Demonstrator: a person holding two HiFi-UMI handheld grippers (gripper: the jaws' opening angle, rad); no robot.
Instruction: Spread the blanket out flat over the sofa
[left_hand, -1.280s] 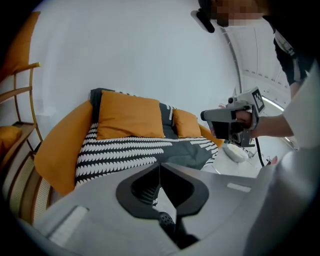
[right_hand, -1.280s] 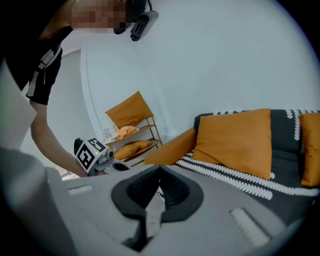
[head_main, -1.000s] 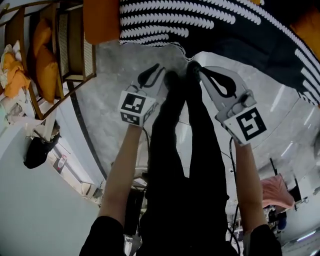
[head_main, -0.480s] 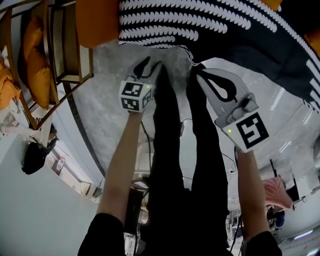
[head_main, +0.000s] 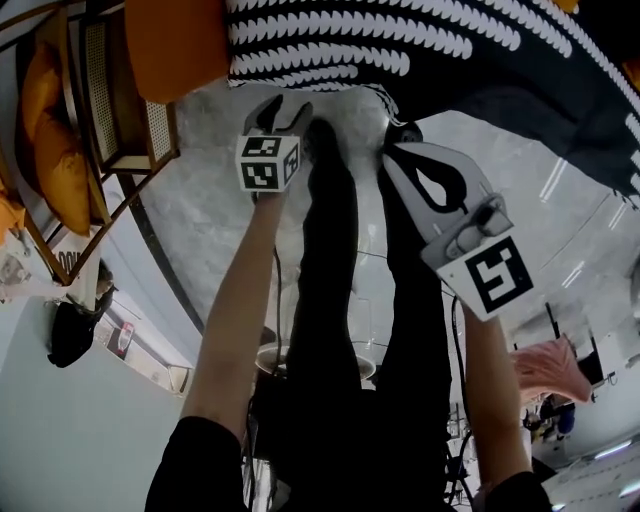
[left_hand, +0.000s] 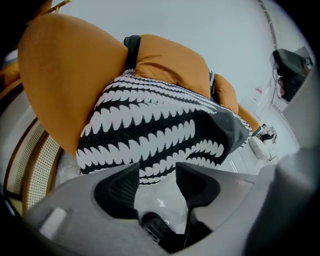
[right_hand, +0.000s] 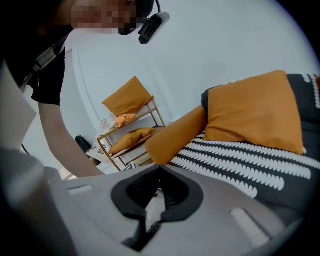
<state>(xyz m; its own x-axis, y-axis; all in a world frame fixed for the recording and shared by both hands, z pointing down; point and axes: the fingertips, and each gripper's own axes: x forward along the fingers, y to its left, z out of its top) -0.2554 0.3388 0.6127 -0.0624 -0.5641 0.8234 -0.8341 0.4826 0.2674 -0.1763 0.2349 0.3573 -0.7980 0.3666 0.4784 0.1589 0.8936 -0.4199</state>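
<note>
In the head view, one black-and-white blanket (head_main: 420, 45) is seen draped over the sofa (head_main: 175, 45), just ahead of both sets of jaws, its hem hanging above the floor (head_main: 200, 210). Two grippers are counted: the left gripper (head_main: 280, 112) is held close below the hem, and the right gripper (head_main: 400, 140) is held beside the hem's corner. One rack (head_main: 100, 120) is seen well off to the left of the left jaws.

In the left gripper view, the jaws of the left gripper (left_hand: 157, 185) are released and nothing is held between them; the blanket (left_hand: 150, 130) hangs straight beyond the tips. Two orange cushions (left_hand: 170, 62) are counted behind it. A risk is judged here: if the jaws are closed short of the hem, only air would be taken, and a thin bite could slip once the cloth is pulled.

In the right gripper view, the jaws of the right gripper (right_hand: 159, 172) are clenched, with no cloth seen between them; the blanket (right_hand: 250, 165) lies beyond and to the right of the tips. One cushion is counted on the sofa, two more on the rack (right_hand: 132, 127). Unless these jaws are opened first, the hem would merely be pushed; and if the blanket is drawn by one side only, it may be bunched or dragged to the floor.
</note>
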